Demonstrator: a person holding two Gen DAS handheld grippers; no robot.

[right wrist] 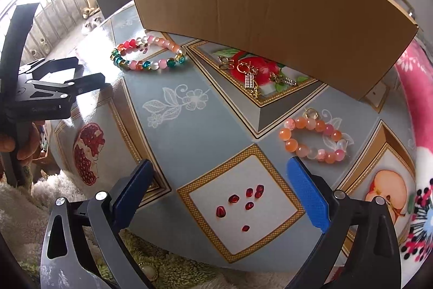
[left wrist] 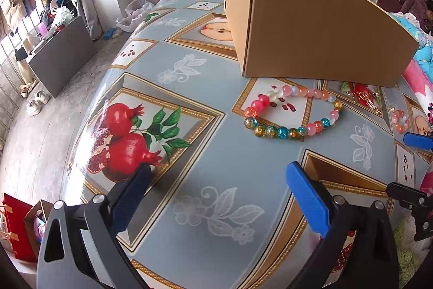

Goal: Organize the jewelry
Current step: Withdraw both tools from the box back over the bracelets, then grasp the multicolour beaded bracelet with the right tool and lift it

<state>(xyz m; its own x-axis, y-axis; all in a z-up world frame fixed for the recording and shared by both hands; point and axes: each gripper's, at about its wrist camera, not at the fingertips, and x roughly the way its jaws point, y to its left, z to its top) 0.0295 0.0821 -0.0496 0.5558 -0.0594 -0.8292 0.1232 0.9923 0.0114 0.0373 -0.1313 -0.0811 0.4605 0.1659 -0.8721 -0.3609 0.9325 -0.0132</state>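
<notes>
- The right hand-held gripper [right wrist: 219,187] hangs over the tabletop [right wrist: 189,132] with its blue pads wide apart and nothing between them.
- The left hand-held gripper [left wrist: 217,184] is likewise spread and empty, tilted down at the cloth.
- Just ahead of the right gripper, slightly to the side of its right pad, lies the orange bead bracelet [right wrist: 315,138], flat on the cloth and not yet touched.
- Ahead of the left gripper, a little to its right, lies the multicoloured bead bracelet [left wrist: 293,113], close to the foot of the cardboard box [left wrist: 311,26].
- Further ahead of the right gripper, half under the box edge, sits a tangle of gold charms [right wrist: 257,75].
- The step in hand looks like a first pick, most likely the orange bracelet, since it is nearest.
- To do it well, bring the pads down astride one side of the ring of beads, not across the whole loop, and let the tips meet the cloth before closing.
- Round beads may roll out of a shallow pinch, so close on two or three beads together.
- Lift straight up, so the dangling strand does not snag the charms.
</notes>
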